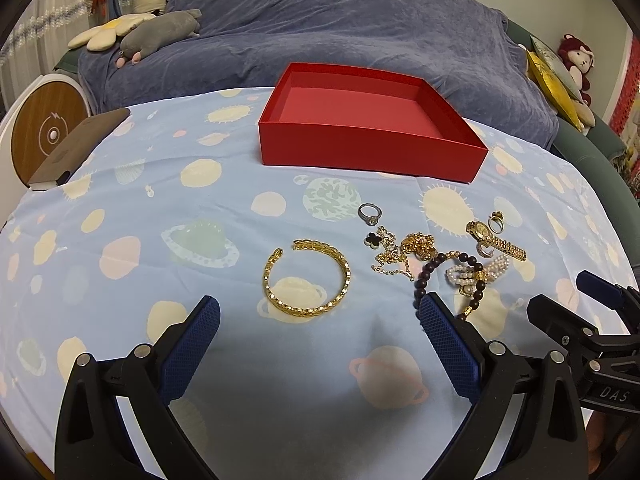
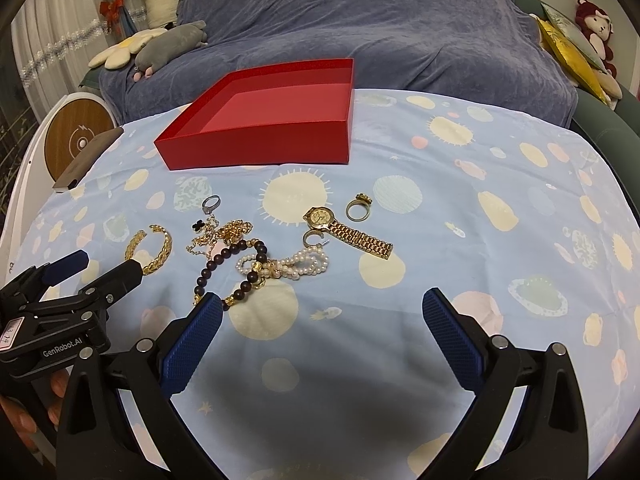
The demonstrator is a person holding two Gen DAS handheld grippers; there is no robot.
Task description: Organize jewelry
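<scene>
An empty red box stands at the far side of the table. Nearer lie a gold bangle, a silver ring, a gold chain with a black clover, a dark bead bracelet, a pearl strand, a gold watch and a gold ring. My left gripper hovers open just short of the bangle. My right gripper hovers open in front of the pearls and watch.
A pale blue cloth with planet prints covers the table. A brown phone lies at its left edge beside a round wooden disc. Behind is a blue-covered sofa with plush toys. A hand holds the left gripper.
</scene>
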